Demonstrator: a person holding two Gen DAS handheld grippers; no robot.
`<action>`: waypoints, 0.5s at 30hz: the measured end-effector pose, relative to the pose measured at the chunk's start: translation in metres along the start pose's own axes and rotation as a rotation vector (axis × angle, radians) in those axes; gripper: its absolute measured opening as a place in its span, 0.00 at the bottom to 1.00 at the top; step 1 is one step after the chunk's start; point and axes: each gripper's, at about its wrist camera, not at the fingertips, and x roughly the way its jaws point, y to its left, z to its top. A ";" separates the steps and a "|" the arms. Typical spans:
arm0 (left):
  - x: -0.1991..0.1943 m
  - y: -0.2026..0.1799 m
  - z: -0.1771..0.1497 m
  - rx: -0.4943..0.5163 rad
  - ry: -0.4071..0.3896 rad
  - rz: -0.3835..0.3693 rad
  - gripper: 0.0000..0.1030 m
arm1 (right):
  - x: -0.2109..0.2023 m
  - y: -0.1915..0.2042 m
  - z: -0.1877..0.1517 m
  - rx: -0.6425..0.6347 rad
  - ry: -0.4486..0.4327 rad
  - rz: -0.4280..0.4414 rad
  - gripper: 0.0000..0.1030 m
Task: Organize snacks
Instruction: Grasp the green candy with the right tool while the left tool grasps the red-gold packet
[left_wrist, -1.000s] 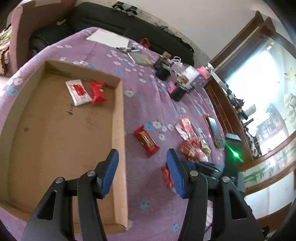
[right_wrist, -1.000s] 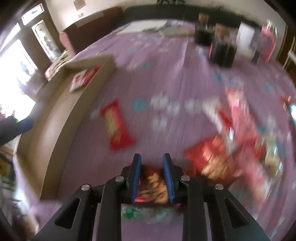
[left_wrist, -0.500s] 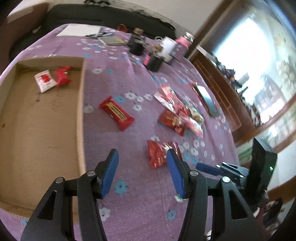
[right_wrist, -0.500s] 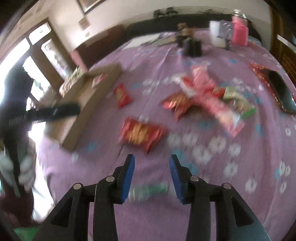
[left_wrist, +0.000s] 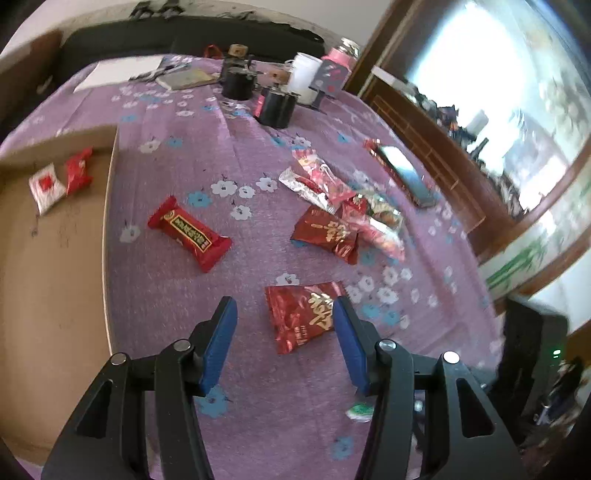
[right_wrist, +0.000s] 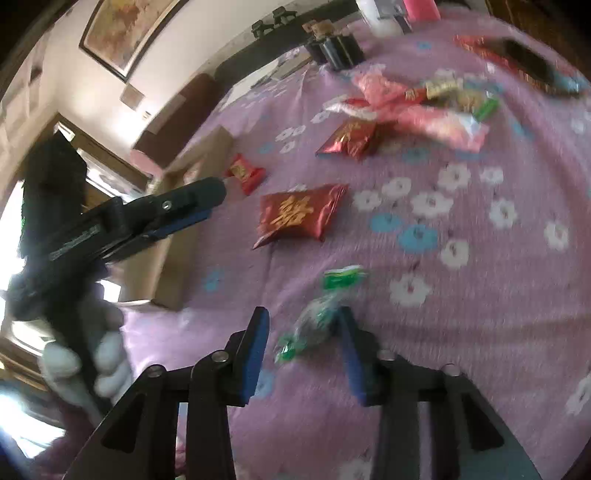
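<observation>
Right wrist view: the right claw (right_wrist: 301, 339) is closing around a green-wrapped candy (right_wrist: 321, 314) lying on the purple table (right_wrist: 480, 295), while the left claw (left_wrist: 284, 325) is hovering released above a red packet (left_wrist: 303, 314), beside the cardboard box (left_wrist: 55, 277).

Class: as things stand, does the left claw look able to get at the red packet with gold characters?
Probably yes: the left claw hangs open just above the red packet, with nothing in between.

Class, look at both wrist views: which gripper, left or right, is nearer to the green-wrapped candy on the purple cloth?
Right. The right gripper has the green-wrapped candy between its closing fingers. The left gripper hovers farther off, over the red gold-lettered packet.
</observation>
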 end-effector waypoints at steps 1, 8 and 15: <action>0.002 -0.004 0.001 0.038 0.005 0.014 0.51 | 0.002 0.005 0.002 -0.035 -0.004 -0.054 0.21; 0.031 -0.040 0.006 0.300 0.059 0.041 0.50 | -0.006 -0.004 0.004 -0.115 -0.026 -0.168 0.20; 0.069 -0.041 0.019 0.300 0.139 0.051 0.50 | -0.020 -0.033 0.003 -0.047 -0.046 -0.129 0.21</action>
